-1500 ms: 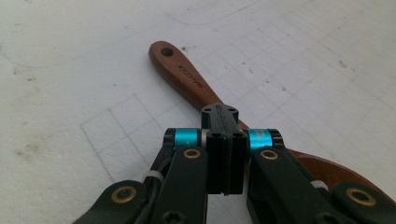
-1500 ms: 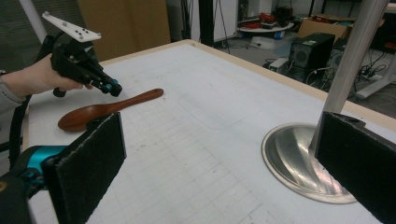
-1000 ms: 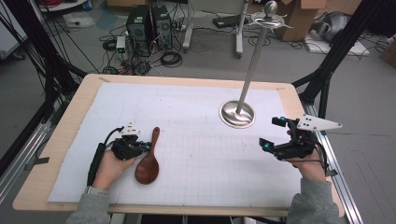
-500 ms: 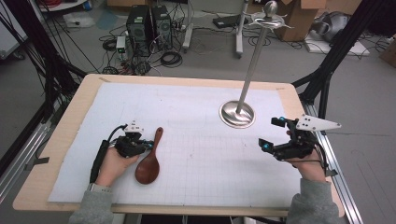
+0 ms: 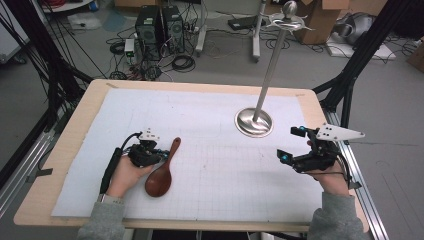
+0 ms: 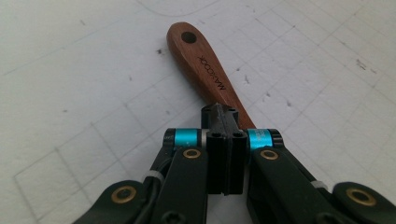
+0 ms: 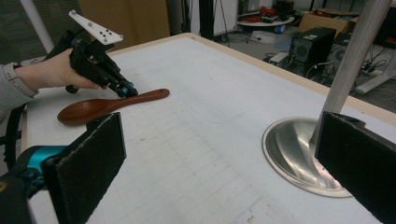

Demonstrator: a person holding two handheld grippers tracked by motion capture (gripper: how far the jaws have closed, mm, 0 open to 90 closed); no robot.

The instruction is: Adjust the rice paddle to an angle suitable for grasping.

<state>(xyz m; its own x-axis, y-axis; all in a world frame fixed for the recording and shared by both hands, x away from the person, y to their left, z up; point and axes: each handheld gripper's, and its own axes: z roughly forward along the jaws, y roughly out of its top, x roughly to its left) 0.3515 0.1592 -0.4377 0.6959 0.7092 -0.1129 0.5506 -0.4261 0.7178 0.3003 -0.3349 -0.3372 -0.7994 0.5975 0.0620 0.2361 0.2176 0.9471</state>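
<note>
Fingers of the left gripper (image 6: 223, 122) are pressed together with no gap between them, their tips down at the handle of the wooden spoon (image 6: 205, 70); whether the handle is pinched or merely touched from above cannot be told. From the high view, that gripper (image 5: 159, 152) sits just left of the handle, held by the left hand (image 5: 125, 172).

Lying flat on the white gridded sheet (image 5: 210, 150) that covers the worktop (image 5: 75, 130), the spoon (image 5: 162, 170) has its bowl toward the person and its handle pointing away, with a small hole near the handle's end. Its bowl holds nothing.

Over on the right side, the right gripper (image 5: 292, 145) has its fingers (image 7: 88, 158) spread wide with nothing between them, held above the sheet by the right hand (image 5: 330, 180). Between the two grippers, nearer the right one, a metal stand (image 5: 265, 75) rises from a round base (image 5: 254, 122); the shallow dished base has only the pole in it.
</note>
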